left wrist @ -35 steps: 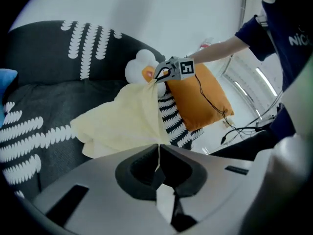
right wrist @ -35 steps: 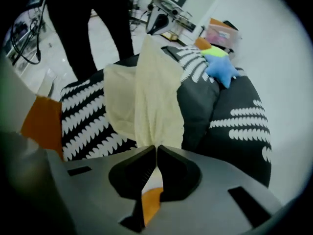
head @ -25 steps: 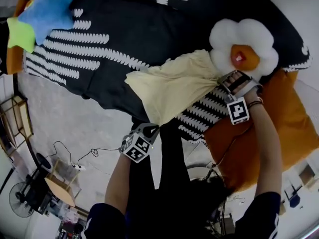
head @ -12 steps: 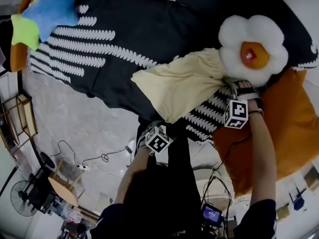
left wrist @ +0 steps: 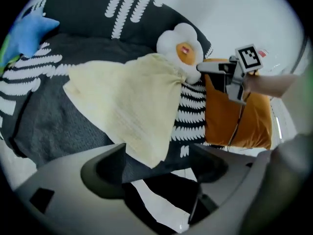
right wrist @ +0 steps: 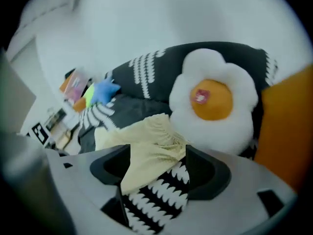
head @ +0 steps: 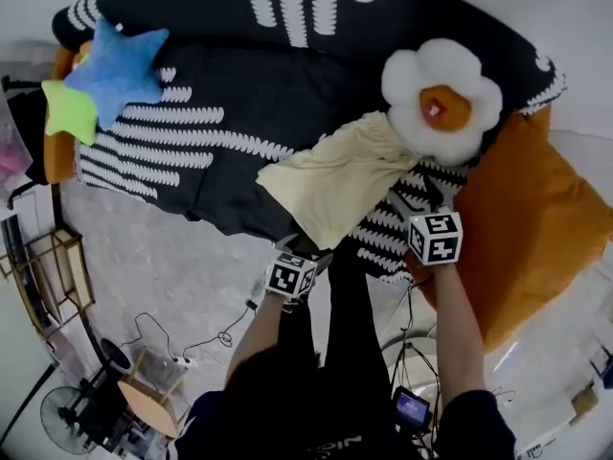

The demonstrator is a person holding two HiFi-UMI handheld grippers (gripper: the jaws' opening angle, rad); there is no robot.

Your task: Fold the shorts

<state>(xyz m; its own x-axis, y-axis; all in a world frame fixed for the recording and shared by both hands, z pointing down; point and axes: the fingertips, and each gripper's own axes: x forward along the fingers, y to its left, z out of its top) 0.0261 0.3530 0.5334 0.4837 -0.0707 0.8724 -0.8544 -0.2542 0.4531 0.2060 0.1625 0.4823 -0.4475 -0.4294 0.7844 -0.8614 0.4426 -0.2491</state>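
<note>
Both opening, gripping nothing: left tongs (left wrist: 156,154), right tongs (right wrist: 157,153), by shorts (head: 335,175).

A: Right gripper (right wrist: 157,169)?
B: Dark grey jaws apart and opening. Pale yellow crinkled fabric shorts (right wrist: 146,148) sit between them, pads not pressing on the cloth.
A: Shorts lying on what?
B: Black bed cover with white feathery stripes (right wrist: 161,197), near its front edge. Gathered end lies against the white fried-egg plush cushion with orange yolk (right wrist: 212,99).
A: Rest?
B: Orange fabric cushion (right wrist: 288,126) at the cover's right edge, just beside the egg. Blue star-shaped plush (right wrist: 105,92) at the far left corner, well apart from the shorts. White wall (right wrist: 146,18) behind. Left side too blurred to tell.
</note>
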